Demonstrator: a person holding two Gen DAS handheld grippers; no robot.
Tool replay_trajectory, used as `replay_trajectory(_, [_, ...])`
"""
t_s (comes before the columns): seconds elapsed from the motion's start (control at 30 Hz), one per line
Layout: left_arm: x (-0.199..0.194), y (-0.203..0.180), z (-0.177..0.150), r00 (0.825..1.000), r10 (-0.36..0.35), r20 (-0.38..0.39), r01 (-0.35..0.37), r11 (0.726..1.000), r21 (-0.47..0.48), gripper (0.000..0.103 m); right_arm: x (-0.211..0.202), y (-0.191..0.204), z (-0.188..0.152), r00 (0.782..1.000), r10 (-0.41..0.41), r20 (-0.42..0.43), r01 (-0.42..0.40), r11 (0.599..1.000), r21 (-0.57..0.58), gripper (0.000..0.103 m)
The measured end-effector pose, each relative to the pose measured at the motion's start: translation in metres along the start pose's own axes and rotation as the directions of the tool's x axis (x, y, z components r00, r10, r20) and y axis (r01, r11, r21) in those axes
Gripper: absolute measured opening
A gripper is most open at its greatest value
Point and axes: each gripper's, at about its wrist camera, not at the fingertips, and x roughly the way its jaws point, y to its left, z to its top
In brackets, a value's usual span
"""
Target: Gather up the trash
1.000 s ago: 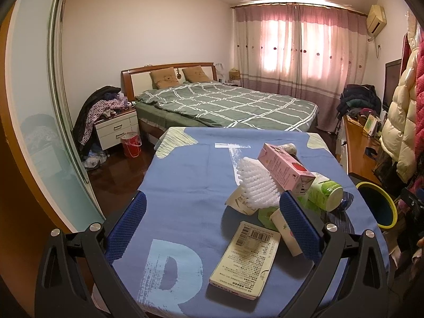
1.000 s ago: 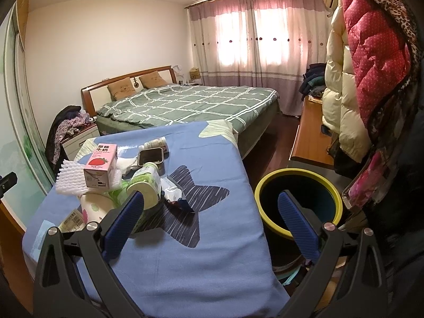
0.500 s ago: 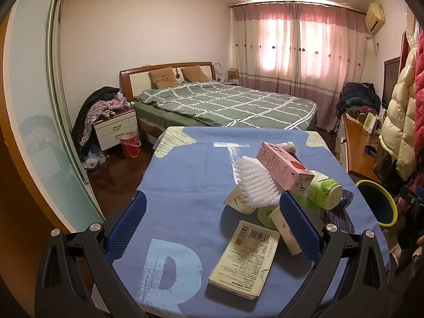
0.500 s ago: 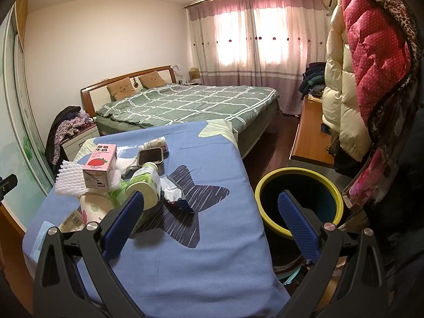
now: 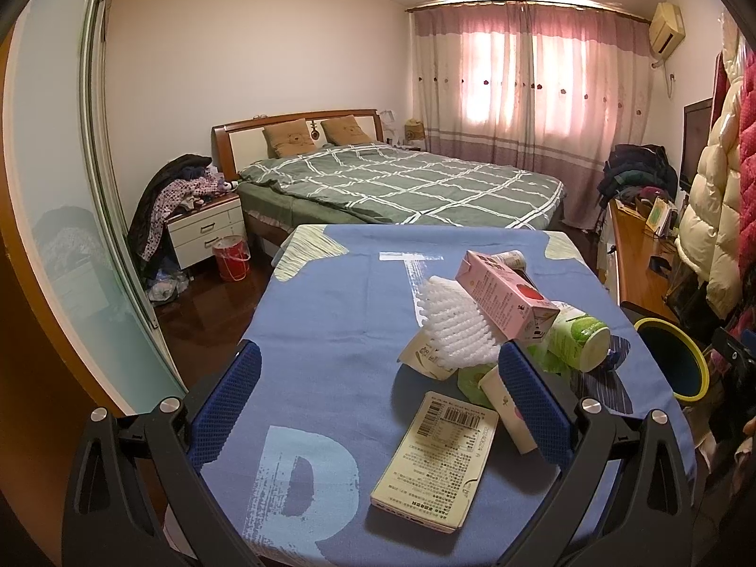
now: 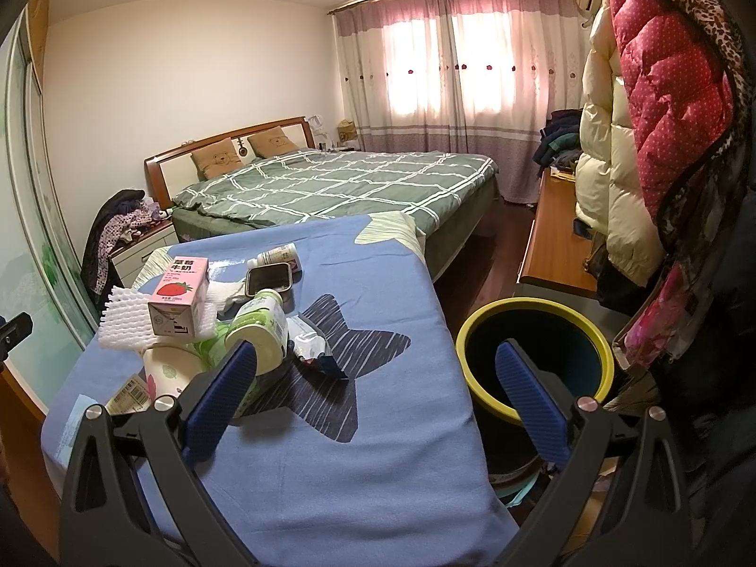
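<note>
Table: blue cloth with pale letters covers the top; dark star print shows in the right wrist view.
Trash pile: clustered on the cloth, on the side nearer the bin.
Pink carton: strawberry milk carton sits on top of the pile, leaning on the white foam net.
Foam net: white, ribbed, directly under and beside the carton.
Green bottle: green-and-white bottle lies on its side, touching the pile, base toward the right gripper.
Paper cup: cup lies on its side below the foam net, partly hidden.
Flat box: cream box with barcode lies flat on the cloth, at the pile edge farthest from the bed.
Wrapper: crumpled wrapper rests on the star print, just beside the bottle.
Small tin: dark-lidded tin and a small white bottle lie on the pile's bed side.
Bin: yellow-rimmed bin stands on the floor just beside the table edge, interior dark.
Left gripper: left gripper jaws wide apart, holding nothing, hovers over the cloth with the flat box between its fingers in view.
Right gripper: right gripper jaws wide apart, holding nothing, spans table edge and bin.
Background: bed with green checked cover beyond the table.
</note>
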Motion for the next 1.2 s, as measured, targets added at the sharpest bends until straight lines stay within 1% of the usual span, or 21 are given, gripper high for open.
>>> replay_trajectory(0.53, [0.002,0.000,-0.002,1.000,0.000,-0.005,0.000,1.000,0.002,0.099,0.002,0.000,0.000,1.000,0.001,-0.003,-0.001,1.000,0.000,0.097])
replay_trajectory(0.77, [0.011,0.002,-0.006,1.000,0.011,-0.020,-0.011,1.000,0.000,0.099,0.012,0.011,-0.003,0.999,0.018,-0.026,-0.018,1.000,-0.011,0.097])
replay_trajectory(0.97, [0.017,0.009,-0.006,0.999,0.031,-0.017,-0.031,1.000,-0.003,0.099,0.033,0.030,-0.003,0.996,0.077,-0.034,-0.078,0.997,-0.015,0.097])
replay_trajectory(1.1, [0.024,0.012,-0.005,0.999,0.042,-0.019,-0.042,0.999,-0.003,0.099,0.051,0.046,-0.005,0.990,0.122,-0.065,-0.125,0.992,-0.032,0.097])
replay_trajectory(1.2, [0.031,0.015,-0.006,0.999,0.046,-0.030,-0.046,0.999,-0.004,0.099,0.063,0.060,-0.007,0.986,0.142,-0.087,-0.147,0.987,-0.061,0.097])
